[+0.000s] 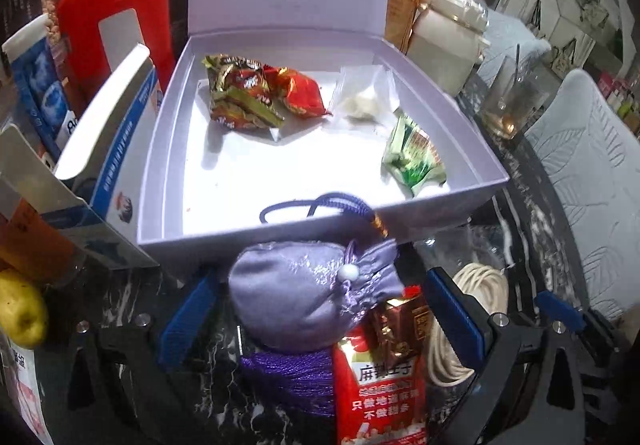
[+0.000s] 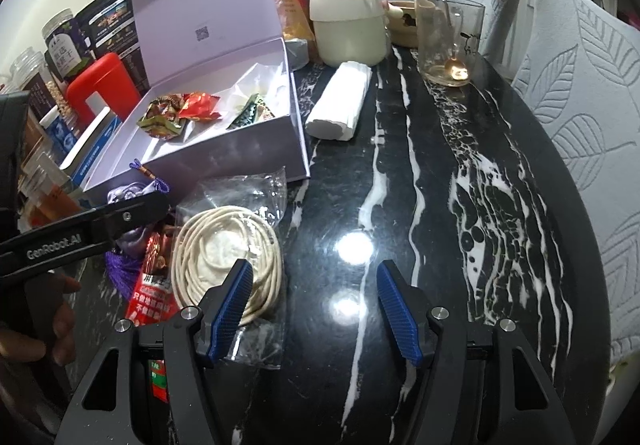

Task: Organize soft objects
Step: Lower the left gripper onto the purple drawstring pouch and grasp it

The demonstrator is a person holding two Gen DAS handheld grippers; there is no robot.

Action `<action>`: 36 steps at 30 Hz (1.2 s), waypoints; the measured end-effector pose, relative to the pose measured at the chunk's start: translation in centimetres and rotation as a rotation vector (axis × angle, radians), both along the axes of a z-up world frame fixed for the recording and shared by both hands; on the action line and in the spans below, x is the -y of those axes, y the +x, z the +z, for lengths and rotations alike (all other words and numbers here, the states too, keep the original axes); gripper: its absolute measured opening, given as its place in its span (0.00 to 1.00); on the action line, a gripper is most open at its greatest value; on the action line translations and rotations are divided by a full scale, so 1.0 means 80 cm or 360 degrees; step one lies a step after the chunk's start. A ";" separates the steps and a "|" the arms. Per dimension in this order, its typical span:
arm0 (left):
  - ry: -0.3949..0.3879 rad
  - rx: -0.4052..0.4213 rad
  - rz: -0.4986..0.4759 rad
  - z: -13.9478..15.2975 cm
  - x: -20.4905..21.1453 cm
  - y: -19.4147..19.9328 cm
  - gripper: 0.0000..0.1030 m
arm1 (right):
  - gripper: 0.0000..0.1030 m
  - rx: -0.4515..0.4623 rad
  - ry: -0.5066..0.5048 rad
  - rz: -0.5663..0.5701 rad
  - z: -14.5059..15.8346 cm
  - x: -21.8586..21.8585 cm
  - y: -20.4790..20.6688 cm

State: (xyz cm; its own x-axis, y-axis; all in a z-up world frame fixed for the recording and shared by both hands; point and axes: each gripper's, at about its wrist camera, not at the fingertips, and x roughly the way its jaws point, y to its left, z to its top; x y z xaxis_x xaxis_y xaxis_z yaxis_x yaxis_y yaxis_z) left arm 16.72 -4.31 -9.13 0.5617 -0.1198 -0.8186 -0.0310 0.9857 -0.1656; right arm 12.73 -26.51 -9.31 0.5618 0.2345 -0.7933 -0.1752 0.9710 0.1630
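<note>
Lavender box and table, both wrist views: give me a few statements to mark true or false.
1. The lavender box stands with its lid up. True.
2. The purple pouch lies inside the box. False: it sits on the table in front of it, between the left tool's open fingers.
3. The right tool grips the coiled cord. False: it is open and holds nothing.
4. A spoon stands in the glass cup. True.
5. The box holds no snack packets. False: several lie inside.

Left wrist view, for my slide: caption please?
Left gripper open around a purple pouch before the open box of snacks.
</note>
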 end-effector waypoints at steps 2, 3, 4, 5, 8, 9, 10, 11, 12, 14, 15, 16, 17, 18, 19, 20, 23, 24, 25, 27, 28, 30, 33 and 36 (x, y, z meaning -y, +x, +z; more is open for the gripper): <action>0.0017 -0.0019 0.0015 -0.006 -0.002 0.002 1.00 | 0.63 -0.0012 0.0011 -0.0001 -0.002 0.001 0.001; 0.0010 -0.0026 0.0027 -0.009 -0.004 0.003 1.00 | 0.63 -0.0017 0.0017 0.0000 -0.003 0.001 0.001; -0.0014 -0.0044 0.0052 -0.013 -0.009 0.004 1.00 | 0.63 -0.0022 0.0022 0.0001 -0.004 0.001 0.002; -0.0040 -0.0066 0.0064 -0.016 -0.013 0.005 0.97 | 0.63 -0.0027 0.0027 0.0005 -0.005 0.000 0.002; -0.0061 -0.0064 0.0074 -0.015 -0.016 0.004 0.94 | 0.63 -0.0035 0.0028 0.0020 -0.006 -0.003 0.004; -0.0052 -0.0059 0.0077 -0.014 -0.016 0.003 0.89 | 0.63 -0.0033 0.0019 0.0024 -0.006 -0.004 0.003; -0.0050 -0.0046 0.0079 -0.014 -0.017 0.001 0.84 | 0.63 -0.0030 0.0011 0.0026 -0.005 -0.005 0.003; -0.0051 -0.0026 0.0071 -0.012 -0.017 -0.002 0.69 | 0.63 -0.0029 0.0010 0.0026 -0.005 -0.006 0.002; -0.0060 -0.0015 0.0049 -0.012 -0.017 -0.004 0.65 | 0.63 -0.0031 0.0013 0.0025 -0.005 -0.006 0.002; -0.0079 -0.0006 0.0020 -0.011 -0.018 -0.008 0.61 | 0.63 -0.0030 0.0013 0.0023 -0.004 -0.006 0.001; -0.0085 0.0000 0.0007 -0.010 -0.018 -0.011 0.60 | 0.63 -0.0028 0.0012 0.0024 -0.004 -0.007 0.000; -0.0089 0.0011 0.0000 -0.007 -0.018 -0.014 0.59 | 0.64 -0.0026 0.0012 0.0025 -0.003 -0.007 -0.001; -0.0095 0.0024 -0.0004 -0.005 -0.018 -0.016 0.59 | 0.66 -0.0025 0.0013 0.0025 -0.002 -0.008 -0.001; -0.0098 0.0033 -0.0008 -0.002 -0.018 -0.019 0.59 | 0.71 -0.0018 0.0014 0.0024 -0.001 -0.009 -0.003; -0.0101 0.0048 -0.0015 0.002 -0.019 -0.024 0.59 | 0.74 -0.0013 0.0017 0.0024 0.000 -0.010 -0.003; -0.0101 0.0057 -0.0018 0.005 -0.020 -0.028 0.59 | 0.75 -0.0008 0.0024 0.0026 0.001 -0.010 -0.004; -0.0113 0.0085 -0.0025 0.016 -0.025 -0.041 0.59 | 0.82 -0.0005 0.0068 0.0042 0.002 -0.016 -0.005; -0.0129 0.0085 -0.0029 0.019 -0.027 -0.044 0.59 | 0.83 -0.0001 0.0084 0.0053 0.002 -0.018 -0.004; -0.0151 0.0088 -0.0034 0.023 -0.030 -0.049 0.59 | 0.83 -0.0005 0.0088 0.0067 0.001 -0.021 -0.002; -0.0153 0.0112 -0.0024 0.031 -0.036 -0.060 0.59 | 0.84 -0.0016 0.0039 0.0112 -0.001 -0.032 0.003; -0.0141 0.0129 -0.0018 0.036 -0.038 -0.065 0.59 | 0.87 -0.0006 0.0019 0.0128 -0.001 -0.035 0.004; -0.0133 0.0157 -0.0003 0.043 -0.044 -0.076 0.59 | 0.94 0.0023 -0.0028 0.0165 -0.001 -0.046 0.006; -0.0108 0.0194 0.0032 0.051 -0.054 -0.090 0.59 | 0.98 0.0013 -0.0042 0.0232 -0.005 -0.060 0.010; -0.0048 0.0224 0.0057 0.054 -0.058 -0.098 0.59 | 0.98 -0.0010 -0.0085 0.0253 -0.015 -0.070 0.018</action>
State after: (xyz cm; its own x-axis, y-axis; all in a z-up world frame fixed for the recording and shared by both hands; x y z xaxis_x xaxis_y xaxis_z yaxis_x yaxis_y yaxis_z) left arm 8.87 0.34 -4.78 0.6752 -0.1211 -0.7277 -0.0404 0.9789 -0.2004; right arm 14.17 -20.88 -10.50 0.5160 0.2775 -0.8104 -0.3263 0.9384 0.1136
